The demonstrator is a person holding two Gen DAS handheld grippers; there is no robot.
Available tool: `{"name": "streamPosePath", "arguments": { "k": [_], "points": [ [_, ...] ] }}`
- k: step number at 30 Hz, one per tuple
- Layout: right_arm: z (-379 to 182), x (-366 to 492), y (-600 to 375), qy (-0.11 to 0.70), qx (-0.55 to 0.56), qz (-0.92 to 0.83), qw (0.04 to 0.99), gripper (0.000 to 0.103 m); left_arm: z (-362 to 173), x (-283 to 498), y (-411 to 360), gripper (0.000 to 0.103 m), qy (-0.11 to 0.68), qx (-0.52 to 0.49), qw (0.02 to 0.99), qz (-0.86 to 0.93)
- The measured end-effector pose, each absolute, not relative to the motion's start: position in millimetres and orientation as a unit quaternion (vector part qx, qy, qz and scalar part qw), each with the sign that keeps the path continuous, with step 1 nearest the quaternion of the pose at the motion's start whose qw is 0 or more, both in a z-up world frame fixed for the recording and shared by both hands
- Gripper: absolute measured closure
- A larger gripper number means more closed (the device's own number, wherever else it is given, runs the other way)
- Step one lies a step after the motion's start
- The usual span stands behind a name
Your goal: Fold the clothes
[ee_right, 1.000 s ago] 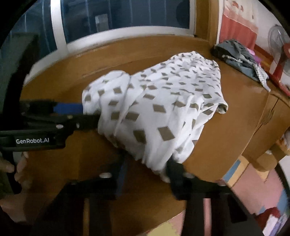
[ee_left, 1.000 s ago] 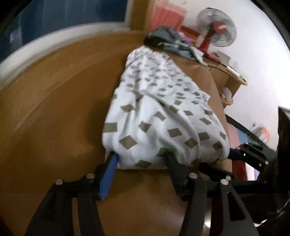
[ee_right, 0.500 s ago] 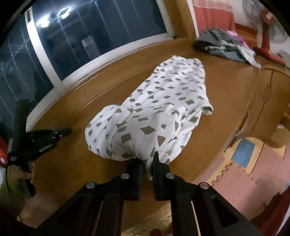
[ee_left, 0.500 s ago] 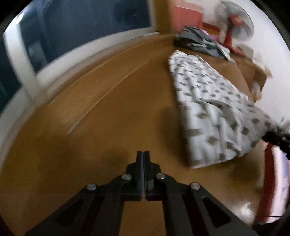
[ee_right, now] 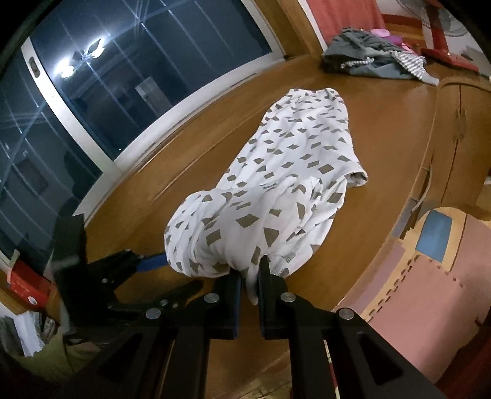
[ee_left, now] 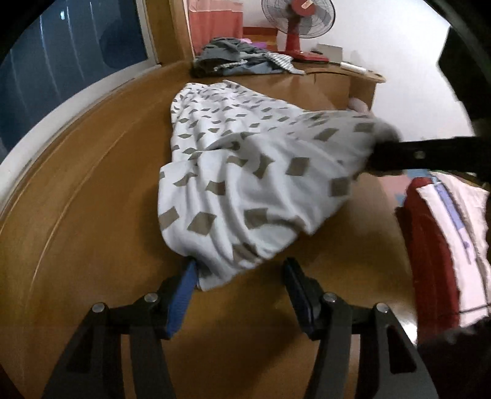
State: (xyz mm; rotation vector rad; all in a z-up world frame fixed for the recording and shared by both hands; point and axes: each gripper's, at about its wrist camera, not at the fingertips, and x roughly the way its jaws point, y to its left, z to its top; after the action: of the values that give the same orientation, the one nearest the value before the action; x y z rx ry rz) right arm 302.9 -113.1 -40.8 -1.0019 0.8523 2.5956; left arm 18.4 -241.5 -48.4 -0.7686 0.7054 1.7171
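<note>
A white garment [ee_left: 245, 184] with brown diamond marks lies lengthwise on the wooden table [ee_left: 92, 199]. My left gripper [ee_left: 241, 276] is open at its near end; the bunched hem rests against the blue left finger [ee_left: 184, 288], and the right finger stands clear of the cloth. In the right wrist view, my right gripper [ee_right: 248, 277] is shut on a pinch of the garment [ee_right: 291, 172] and holds that corner raised off the table. The right gripper [ee_left: 414, 153] also shows from the side in the left wrist view, and the left gripper [ee_right: 167, 274] shows beside the raised bunch.
A heap of grey and striped clothes [ee_left: 239, 61] sits at the table's far end beside a red fan [ee_left: 296, 27]. A window [ee_right: 107, 92] runs along the left side. The table's right edge drops to a foam floor mat [ee_right: 429, 276]. Red and white fabric [ee_left: 445, 245] lies at the right.
Half a second ago my left gripper was shut and off to the side of the garment; now it is open at the near hem. The right gripper stays shut on its corner.
</note>
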Motion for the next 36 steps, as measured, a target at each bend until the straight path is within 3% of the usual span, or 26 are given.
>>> {"name": "streamPosePath", "arguments": {
  "k": [6,20,36],
  "points": [
    [-29,309,-126,0.263,-0.346,0.892,0.122,0.093,-25,1,-249,0.066,0.209,-0.336,0.59,0.703],
    [18,363,-158,0.214,-0.318,0.918,0.1,0.093,48,46,-304,0.066,0.185,-0.314,0.622,0.693],
    [-16,273,-37,0.221,-0.318,0.909,0.158,0.093,18,-16,-174,0.064,0.205,-0.347,0.56,0.724]
  ]
}}
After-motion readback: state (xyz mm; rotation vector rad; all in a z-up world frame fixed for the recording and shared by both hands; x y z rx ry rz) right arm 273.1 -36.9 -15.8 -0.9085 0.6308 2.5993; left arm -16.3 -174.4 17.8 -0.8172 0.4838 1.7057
